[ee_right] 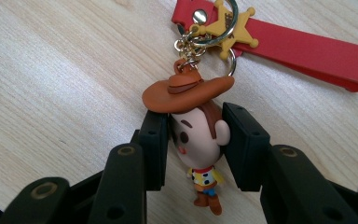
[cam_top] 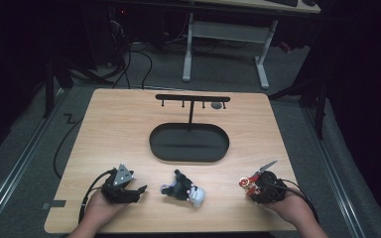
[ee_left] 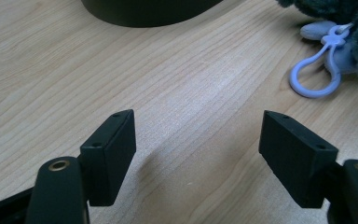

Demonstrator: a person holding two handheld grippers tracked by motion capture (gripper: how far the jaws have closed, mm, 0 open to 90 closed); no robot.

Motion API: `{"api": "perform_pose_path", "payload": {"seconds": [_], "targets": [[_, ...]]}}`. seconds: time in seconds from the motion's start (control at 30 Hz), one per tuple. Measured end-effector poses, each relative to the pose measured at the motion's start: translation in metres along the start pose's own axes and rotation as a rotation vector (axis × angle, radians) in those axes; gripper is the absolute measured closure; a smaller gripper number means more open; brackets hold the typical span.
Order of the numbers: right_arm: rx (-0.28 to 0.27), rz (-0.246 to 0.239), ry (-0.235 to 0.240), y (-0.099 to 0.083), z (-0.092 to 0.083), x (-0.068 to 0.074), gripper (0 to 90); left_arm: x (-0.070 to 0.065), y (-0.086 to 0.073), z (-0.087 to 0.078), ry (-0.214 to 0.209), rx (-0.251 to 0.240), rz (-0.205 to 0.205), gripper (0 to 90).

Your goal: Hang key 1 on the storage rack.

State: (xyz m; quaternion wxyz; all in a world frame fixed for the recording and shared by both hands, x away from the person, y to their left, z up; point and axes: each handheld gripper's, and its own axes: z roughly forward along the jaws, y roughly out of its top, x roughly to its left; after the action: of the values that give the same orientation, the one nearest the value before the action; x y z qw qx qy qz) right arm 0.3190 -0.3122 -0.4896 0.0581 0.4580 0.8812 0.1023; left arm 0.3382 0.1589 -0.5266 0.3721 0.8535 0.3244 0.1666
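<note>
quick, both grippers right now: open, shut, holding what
left gripper: open, holding nothing
right gripper: closed on the head of the cowboy figure keychain

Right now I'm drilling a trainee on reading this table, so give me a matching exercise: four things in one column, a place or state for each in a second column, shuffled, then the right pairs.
Things
1. cowboy figure keychain
2. plush toy keychain
3. black hanger stand
4. left hand-held gripper

Places or states
A. jaws wide apart over bare wood
B. at the table's far middle, oval base and hook bar
C. head between the right hand-held gripper's jaws
D. lying between the two hands, with a pale blue clip

Pairs: 1-C, 2-D, 3-B, 4-A
</note>
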Motion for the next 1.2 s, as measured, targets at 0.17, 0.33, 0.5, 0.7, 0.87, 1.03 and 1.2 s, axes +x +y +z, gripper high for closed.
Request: {"api": "perform_pose_path", "payload": {"seconds": [0.17,0.33,0.5,0.7,0.87,1.03,1.2], "targets": [[0.007,-0.012,-0.001,0.001,0.000,0.000,63.5,-0.001,0.000,0.000,0.000,-0.002,0.002,28.0],[-0.004,-0.016,-0.006,0.000,0.000,0.001,64.0,0.000,0.000,-0.001,-0.006,-0.007,-0.001,28.4],[-0.007,-0.007,-0.016,-0.002,-0.002,0.000,66.3,-0.002,0.002,0.000,-0.009,-0.018,0.005,29.5],[-0.006,-0.005,-0.010,-0.002,-0.004,0.003,66.4,-0.002,0.002,-0.002,-0.014,-0.032,0.001,31.8],[-0.004,-0.011,-0.012,0.000,-0.008,0.004,66.4,-0.003,0.002,-0.004,-0.010,-0.034,0.004,32.0],[0.014,-0.006,-0.010,0.004,-0.012,0.004,66.4,-0.003,0.002,-0.005,-0.003,-0.044,0.003,31.7],[0.020,-0.007,-0.012,0.006,-0.019,0.005,66.4,-0.001,0.001,-0.005,0.003,-0.038,0.000,30.6]]}}
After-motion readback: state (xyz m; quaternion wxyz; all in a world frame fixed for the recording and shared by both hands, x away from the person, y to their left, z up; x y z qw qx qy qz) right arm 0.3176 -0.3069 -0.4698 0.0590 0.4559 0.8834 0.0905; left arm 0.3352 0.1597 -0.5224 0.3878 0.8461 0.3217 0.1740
